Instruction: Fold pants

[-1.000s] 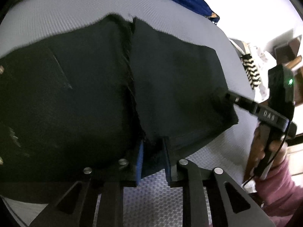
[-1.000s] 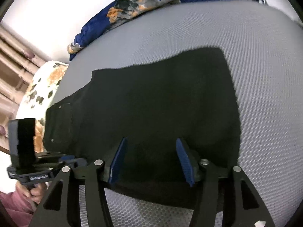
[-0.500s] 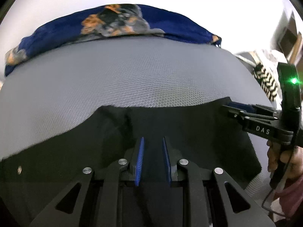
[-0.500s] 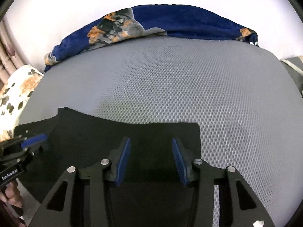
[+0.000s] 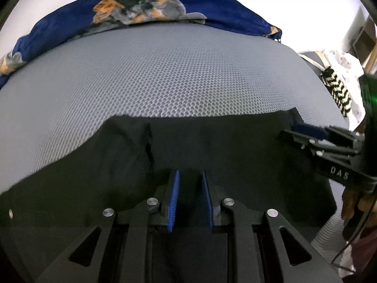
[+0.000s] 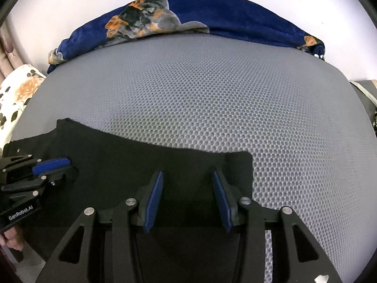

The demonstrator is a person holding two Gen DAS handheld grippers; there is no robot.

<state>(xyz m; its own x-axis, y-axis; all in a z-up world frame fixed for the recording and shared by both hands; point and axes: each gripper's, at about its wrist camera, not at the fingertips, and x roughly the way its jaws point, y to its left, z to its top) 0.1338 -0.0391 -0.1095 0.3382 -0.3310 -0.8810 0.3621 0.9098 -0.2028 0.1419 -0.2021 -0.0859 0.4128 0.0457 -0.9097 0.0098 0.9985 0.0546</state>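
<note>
Left wrist view first: the black pants (image 5: 235, 146) sit in the lower half of the frame, flat on the grey mattress (image 5: 188, 70), with a fairly straight far edge and a seam running down left of centre. The blue patterned blanket (image 5: 223, 7) is bunched along the top. A second ago the pants filled nearly this whole view, with a hem right at the fingers, so the cloth has been carried over and laid down since then. The left gripper (image 5: 189, 176) has its fingers narrow, with dark cloth filling the gap. I honestly can't tell if the pads are biting or just resting on top. The right gripper (image 5: 287, 131) pokes in from the right edge of the frame at the pants' far right corner.

Right wrist view: same story. The pants are in the lower left, their corner just ahead and right of the fingers, and bare mattress is everywhere above. A second ago they covered the middle of the frame. The right fingers are at a medium gap and have just been closing. There's flat cloth between them, but I can't tell if it's gripped.

My read is that one fold is basically down. Next would be letting go and checking that the edges line up.
</note>
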